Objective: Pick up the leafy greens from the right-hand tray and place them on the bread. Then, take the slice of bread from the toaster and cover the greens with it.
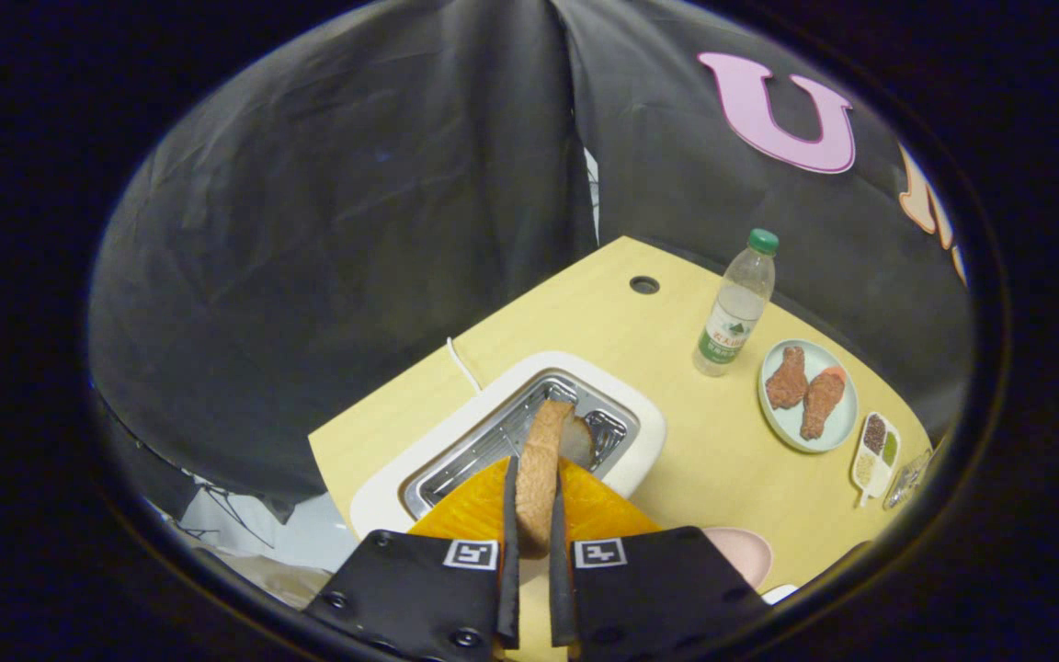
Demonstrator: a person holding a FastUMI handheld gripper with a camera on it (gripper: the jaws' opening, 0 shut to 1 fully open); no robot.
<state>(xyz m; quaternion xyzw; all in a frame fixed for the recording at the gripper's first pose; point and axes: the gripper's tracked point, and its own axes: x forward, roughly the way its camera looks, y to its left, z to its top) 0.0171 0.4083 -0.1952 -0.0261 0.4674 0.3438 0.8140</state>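
My gripper [534,501] is shut on a slice of bread [543,450], seen edge-on with its brown crust facing me. The slice stands upright between the two fingers, just above the slot of the white toaster [647,430]. Its far end still reaches over the metal slot [502,432]. The toaster sits on the pale wooden table [621,322], directly ahead of and below the fingers.
A clear water bottle [737,303] with a green cap stands beyond the toaster to the right. Further right lie a pale plate with two drumsticks [807,395] and a small divided dish [875,452]. A pink plate [743,552] peeks beside the right finger. The table's left edge runs close to the toaster.
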